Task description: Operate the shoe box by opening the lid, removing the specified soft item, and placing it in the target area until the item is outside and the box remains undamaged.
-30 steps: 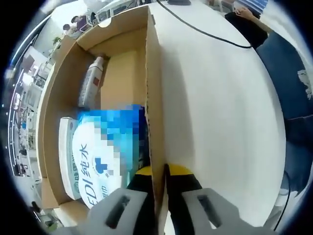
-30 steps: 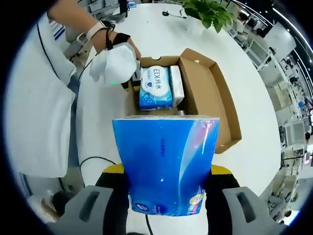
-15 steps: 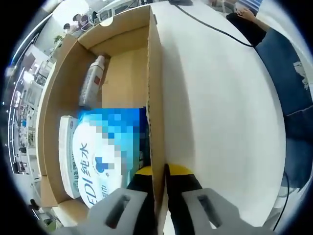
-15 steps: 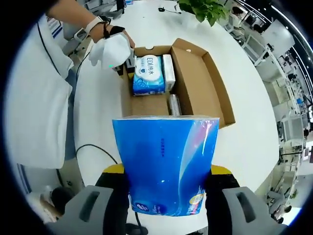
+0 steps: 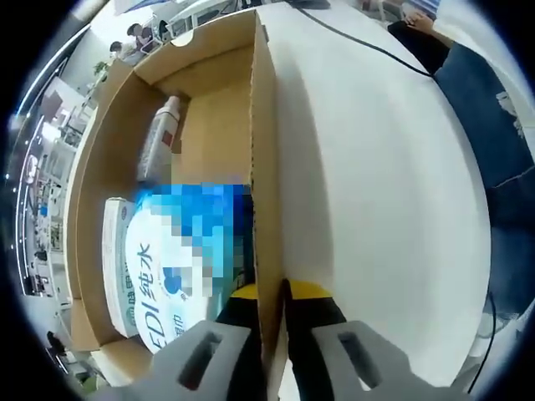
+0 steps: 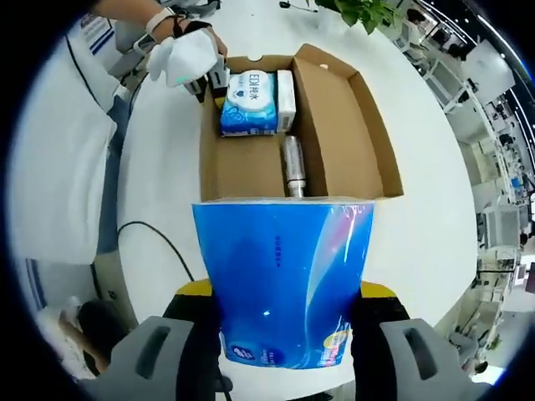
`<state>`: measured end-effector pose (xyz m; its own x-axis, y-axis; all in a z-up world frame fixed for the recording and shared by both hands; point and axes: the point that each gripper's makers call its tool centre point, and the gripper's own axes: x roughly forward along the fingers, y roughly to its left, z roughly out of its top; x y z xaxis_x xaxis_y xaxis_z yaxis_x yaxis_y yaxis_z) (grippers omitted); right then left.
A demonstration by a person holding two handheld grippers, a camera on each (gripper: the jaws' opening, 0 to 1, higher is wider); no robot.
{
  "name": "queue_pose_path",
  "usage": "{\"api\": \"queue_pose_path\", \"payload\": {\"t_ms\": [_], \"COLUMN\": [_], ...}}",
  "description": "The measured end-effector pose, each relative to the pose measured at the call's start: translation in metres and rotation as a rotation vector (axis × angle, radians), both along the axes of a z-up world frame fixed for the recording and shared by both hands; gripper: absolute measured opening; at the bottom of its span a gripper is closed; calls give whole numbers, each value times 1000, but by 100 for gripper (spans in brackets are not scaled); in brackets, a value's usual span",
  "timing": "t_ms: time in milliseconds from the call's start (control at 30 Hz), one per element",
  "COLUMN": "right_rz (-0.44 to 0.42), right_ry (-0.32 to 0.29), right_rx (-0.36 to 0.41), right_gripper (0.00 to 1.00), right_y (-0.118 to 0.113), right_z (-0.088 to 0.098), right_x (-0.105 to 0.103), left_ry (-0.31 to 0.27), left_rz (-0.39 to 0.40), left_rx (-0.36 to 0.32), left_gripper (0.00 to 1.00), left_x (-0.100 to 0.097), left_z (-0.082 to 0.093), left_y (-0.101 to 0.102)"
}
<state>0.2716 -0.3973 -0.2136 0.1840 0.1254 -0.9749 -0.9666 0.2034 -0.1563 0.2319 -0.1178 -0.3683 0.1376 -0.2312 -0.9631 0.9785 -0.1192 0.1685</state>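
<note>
My right tongs (image 6: 284, 305) are clamped on a blue plastic-wrapped soft pack of tissues (image 6: 282, 280), held in the air clear of the box, jaws pressing its two sides. Beyond the pack, the open brown cardboard shoe box (image 6: 343, 125) sits on the white round table (image 6: 435, 192). Inside it, nearest me, lies a slim silver cylindrical bottle (image 6: 292, 164); further in, against the far end, a white-and-blue pack of wipes (image 6: 249, 103) with a white flat packet (image 6: 287, 98) just beside it. At that far corner a white-gloved hand (image 6: 182, 57) holds my left tongs.

My left tongs (image 5: 269, 294) are closed on the box's side wall (image 5: 263, 167), one jaw inside, one outside. Just inside lies the wipes pack (image 5: 167, 267), with the silver bottle (image 5: 159, 138) beyond it on the box floor. A black cable (image 5: 368, 52) crosses the table at the far side.
</note>
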Motion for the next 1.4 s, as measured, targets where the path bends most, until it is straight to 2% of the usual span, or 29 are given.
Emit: {"api": "queue_pose_path", "payload": {"t_ms": [233,500,733,1033,1400], "right_rz": [11,22,61,82,123], "right_ry": [32,53,66,98,129], "right_rx": [-13,-28,-84,-82,-116], "right_gripper": [61,61,61,61,61], "right_y": [-11,-19,-31,-29,-29], "right_z": [-16,-33,-48,-61,-74], "right_x": [-7,-5,-3,2,5], "left_ry": [-6,-5,-1,2,3], "left_rz": [6,8,5,4,-2], "left_rx": [-1,-1,0,1,2], "left_gripper": [3,3,3,3,3], "left_x": [0,1,1,1,1], "left_z": [0,0,0,-1,0], "left_y": [0,1,0,-1,-2]}}
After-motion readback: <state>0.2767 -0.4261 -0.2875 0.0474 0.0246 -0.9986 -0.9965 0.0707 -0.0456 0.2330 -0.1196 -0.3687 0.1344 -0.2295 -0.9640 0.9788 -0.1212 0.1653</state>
